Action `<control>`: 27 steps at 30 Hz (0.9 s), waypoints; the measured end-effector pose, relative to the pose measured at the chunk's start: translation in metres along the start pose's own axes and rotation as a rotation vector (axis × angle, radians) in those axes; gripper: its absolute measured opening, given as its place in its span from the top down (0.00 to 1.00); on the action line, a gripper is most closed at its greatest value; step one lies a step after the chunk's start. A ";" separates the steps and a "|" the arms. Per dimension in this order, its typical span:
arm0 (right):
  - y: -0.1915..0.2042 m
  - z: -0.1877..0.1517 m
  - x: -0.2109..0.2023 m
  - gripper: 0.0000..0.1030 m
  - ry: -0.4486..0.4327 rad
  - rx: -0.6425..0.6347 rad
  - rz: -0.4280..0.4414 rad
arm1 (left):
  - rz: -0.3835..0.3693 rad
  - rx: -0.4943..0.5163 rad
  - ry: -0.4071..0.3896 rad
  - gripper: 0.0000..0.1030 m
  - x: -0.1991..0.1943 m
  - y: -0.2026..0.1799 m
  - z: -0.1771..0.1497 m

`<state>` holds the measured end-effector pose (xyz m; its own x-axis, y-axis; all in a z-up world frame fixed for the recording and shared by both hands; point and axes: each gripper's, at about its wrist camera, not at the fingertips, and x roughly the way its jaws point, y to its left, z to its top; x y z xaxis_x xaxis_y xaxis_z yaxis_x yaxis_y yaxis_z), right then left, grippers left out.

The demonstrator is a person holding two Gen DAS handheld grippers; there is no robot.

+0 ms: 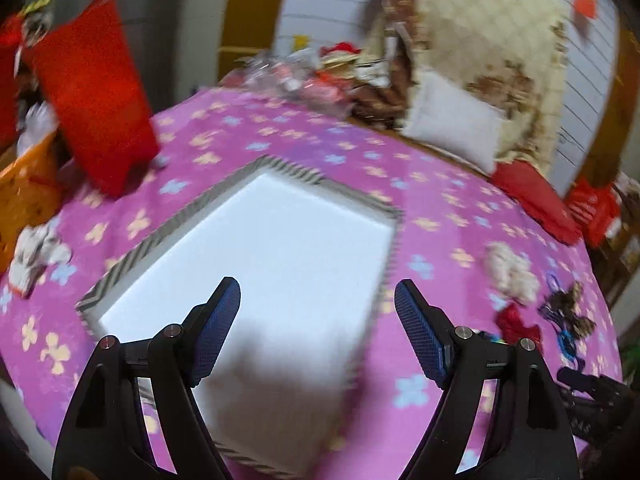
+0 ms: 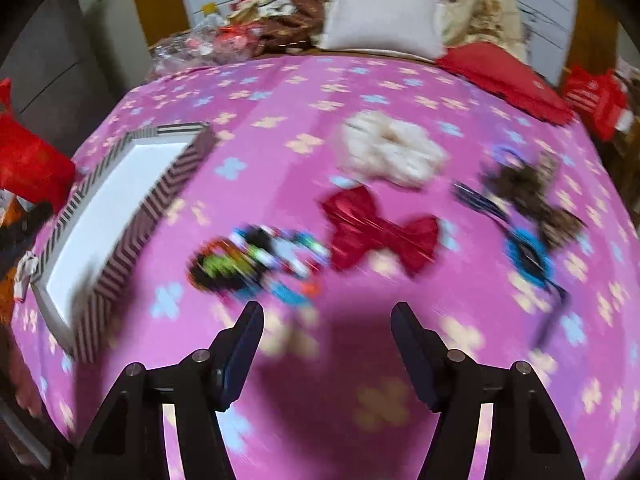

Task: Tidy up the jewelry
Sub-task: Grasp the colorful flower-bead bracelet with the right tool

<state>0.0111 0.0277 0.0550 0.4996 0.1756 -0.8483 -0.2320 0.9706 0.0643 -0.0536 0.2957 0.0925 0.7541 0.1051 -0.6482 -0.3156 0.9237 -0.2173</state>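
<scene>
An open box with a striped rim [image 1: 296,170] and white inside lies on the pink flowered bedspread; it also shows at the left of the right wrist view [image 2: 132,236]. My left gripper [image 1: 318,300] is open and empty, hovering over the box. My right gripper [image 2: 327,316] is open and empty, above the bedspread just short of a multicoloured pile of hair ties [image 2: 256,260]. Beyond it lie a red bow [image 2: 380,228], a cream scrunchie [image 2: 392,152], a brown bow [image 2: 532,192] and a blue hair tie [image 2: 528,256]. Both views are blurred.
A red bag [image 1: 96,96] stands left of the box. A white pillow [image 2: 380,24], a patterned blanket [image 1: 488,40], a red cushion [image 2: 504,76] and clutter [image 1: 296,72] lie at the bed's far end. The right gripper's body shows at the lower right [image 1: 592,396].
</scene>
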 end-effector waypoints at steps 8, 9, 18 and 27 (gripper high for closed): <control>0.039 0.024 0.052 0.37 0.054 -0.061 -0.029 | -0.006 -0.049 0.052 0.22 0.011 0.019 -0.007; 0.039 0.023 0.055 0.37 0.065 -0.064 -0.025 | -0.010 -0.043 0.053 0.22 0.011 0.015 -0.007; 0.025 -0.017 0.018 0.83 0.111 -0.051 0.104 | -0.069 0.011 0.048 0.22 0.006 -0.008 -0.014; -0.022 -0.062 -0.055 0.83 0.037 0.089 0.266 | -0.202 0.043 0.084 0.22 -0.002 -0.038 -0.027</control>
<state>-0.0628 -0.0136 0.0680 0.3998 0.4220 -0.8137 -0.2758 0.9020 0.3322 -0.0587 0.2507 0.0825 0.7487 -0.1130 -0.6532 -0.1369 0.9378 -0.3191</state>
